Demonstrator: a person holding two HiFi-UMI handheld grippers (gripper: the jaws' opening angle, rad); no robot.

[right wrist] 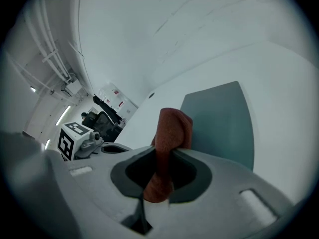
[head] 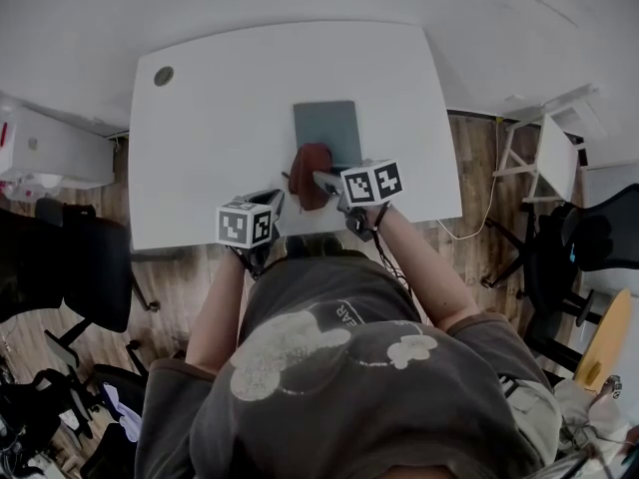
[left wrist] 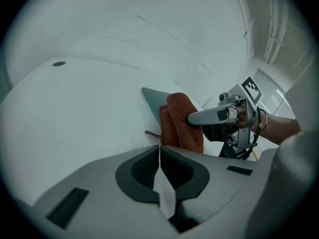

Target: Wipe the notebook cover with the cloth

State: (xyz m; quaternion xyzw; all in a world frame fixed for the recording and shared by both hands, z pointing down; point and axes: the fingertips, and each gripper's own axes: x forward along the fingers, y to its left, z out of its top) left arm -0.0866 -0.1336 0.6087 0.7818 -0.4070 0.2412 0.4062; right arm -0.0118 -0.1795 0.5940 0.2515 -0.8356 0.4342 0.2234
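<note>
A grey notebook (head: 326, 131) lies flat on the white table (head: 210, 138), near its front edge. A reddish-brown cloth (head: 311, 175) hangs bunched at the notebook's near left corner. My right gripper (head: 326, 182) is shut on the cloth. In the right gripper view the cloth (right wrist: 171, 128) is pinched between the jaws, with the notebook (right wrist: 219, 118) beyond it. My left gripper (head: 272, 201) hovers over the table's front edge, left of the cloth, shut with nothing in it. In the left gripper view the cloth (left wrist: 182, 126) and the notebook (left wrist: 152, 96) show ahead, apart from its jaws.
A round cable hole (head: 164, 75) sits at the table's far left corner. Black office chairs (head: 70, 267) stand on the wooden floor to the left, another chair (head: 589, 252) and a white stand (head: 549, 153) to the right. A cable (head: 477, 223) hangs off the right side.
</note>
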